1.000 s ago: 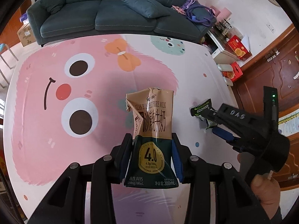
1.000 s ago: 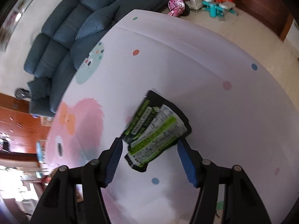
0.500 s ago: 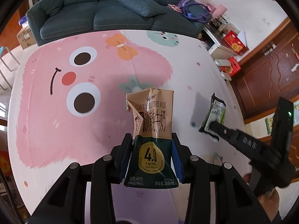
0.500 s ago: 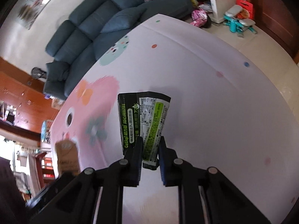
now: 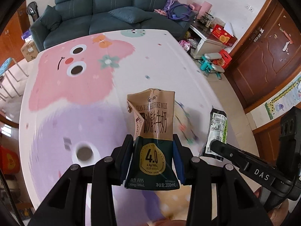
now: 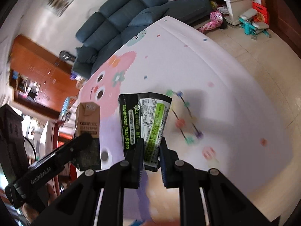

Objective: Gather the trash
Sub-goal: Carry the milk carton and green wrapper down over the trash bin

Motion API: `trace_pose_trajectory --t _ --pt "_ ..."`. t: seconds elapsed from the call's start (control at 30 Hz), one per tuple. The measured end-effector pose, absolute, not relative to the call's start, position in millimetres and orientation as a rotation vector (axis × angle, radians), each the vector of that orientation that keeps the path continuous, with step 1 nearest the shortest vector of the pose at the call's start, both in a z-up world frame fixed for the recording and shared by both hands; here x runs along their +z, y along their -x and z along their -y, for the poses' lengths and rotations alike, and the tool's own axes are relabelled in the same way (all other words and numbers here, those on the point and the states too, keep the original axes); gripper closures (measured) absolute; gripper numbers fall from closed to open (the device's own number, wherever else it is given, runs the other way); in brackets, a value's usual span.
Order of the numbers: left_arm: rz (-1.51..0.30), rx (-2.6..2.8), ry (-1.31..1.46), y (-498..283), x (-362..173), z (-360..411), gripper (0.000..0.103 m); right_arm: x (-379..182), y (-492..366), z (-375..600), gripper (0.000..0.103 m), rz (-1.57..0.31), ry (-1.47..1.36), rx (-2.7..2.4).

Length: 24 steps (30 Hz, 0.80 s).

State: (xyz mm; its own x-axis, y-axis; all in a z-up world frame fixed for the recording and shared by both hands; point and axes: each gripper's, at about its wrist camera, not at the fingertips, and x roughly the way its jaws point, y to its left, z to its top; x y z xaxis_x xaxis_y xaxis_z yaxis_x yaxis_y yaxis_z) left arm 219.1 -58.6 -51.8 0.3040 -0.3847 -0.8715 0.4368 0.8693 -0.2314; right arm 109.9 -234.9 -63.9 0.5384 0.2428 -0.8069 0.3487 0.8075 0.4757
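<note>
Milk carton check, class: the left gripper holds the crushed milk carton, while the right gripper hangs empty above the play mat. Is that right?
Not quite. The right wrist view shows the right gripper shut on a black and green wrapper. The left gripper does hold the milk carton above the play mat.

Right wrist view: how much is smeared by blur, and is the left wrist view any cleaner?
Right wrist view: the wrapper in the right gripper is sharp, while the play mat and cabinets at left are motion-smeared.
Left wrist view: the milk carton in the left gripper is crisp; only the near mat blurs. Fisheye bending in both.
</note>
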Motion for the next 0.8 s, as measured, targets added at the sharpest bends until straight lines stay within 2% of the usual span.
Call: trace_pose_trajectory --t 0.37,0.63,0.8 --pt "-1.154 -0.52 -0.053 -48.6 -46.6 75.9 0.064 -49.4 15.2 241.6 0.087 -1.078 -0.527 0.059" --pt "-1.197 -0.52 -0.103 19.5 -62.9 72.7 0.064 -83.0 74.3 230.4 0.087 -1.19 -0.553 0.09" --pt "-1.265 -0.533 -0.108 30.1 -99.0 64.1 0.064 -132.4 92.2 222.9 0.087 -1.286 -0.597 0.069"
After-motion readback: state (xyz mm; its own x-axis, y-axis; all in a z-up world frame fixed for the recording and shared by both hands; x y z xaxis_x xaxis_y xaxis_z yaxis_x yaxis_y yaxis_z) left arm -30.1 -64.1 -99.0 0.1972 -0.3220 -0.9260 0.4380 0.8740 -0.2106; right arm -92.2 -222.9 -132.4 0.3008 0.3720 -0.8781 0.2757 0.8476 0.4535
